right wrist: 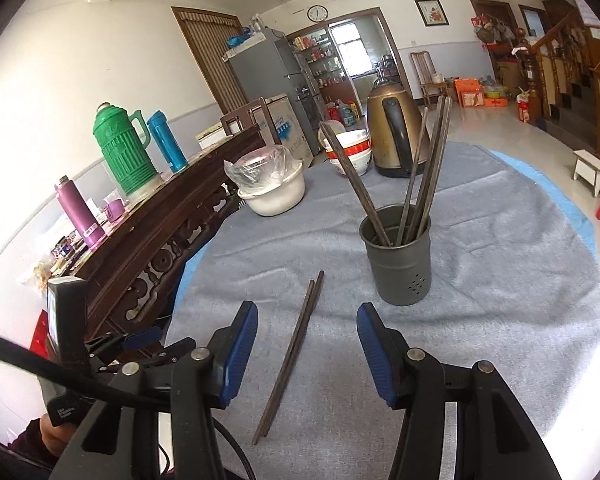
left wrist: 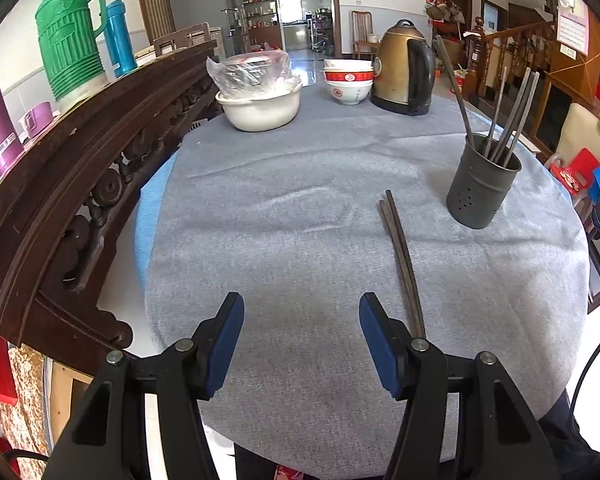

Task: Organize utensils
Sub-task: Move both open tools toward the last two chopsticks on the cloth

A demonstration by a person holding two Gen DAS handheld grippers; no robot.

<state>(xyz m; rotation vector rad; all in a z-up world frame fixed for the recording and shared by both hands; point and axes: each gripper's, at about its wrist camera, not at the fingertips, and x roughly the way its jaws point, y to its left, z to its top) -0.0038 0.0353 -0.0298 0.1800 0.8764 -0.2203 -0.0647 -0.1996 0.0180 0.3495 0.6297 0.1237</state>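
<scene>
Flat on the cloth, chopsticks (right wrist: pixel 290 356) lie between the parted right hand-held gripper (right wrist: pixel 306 354) fingers.

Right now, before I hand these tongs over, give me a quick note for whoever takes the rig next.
Left tongs: open, empty, hovering over the grey cloth.
Right tongs: open, empty, lined up above the loose pair.
Holder: upright on the cloth, several chopsticks standing in it.
Loose pair of chopsticks: flat on the cloth, side by side, just left of the holder.
Done: most chopsticks are in.
Left: grasp the loose pair and stand it in the holder.
</scene>
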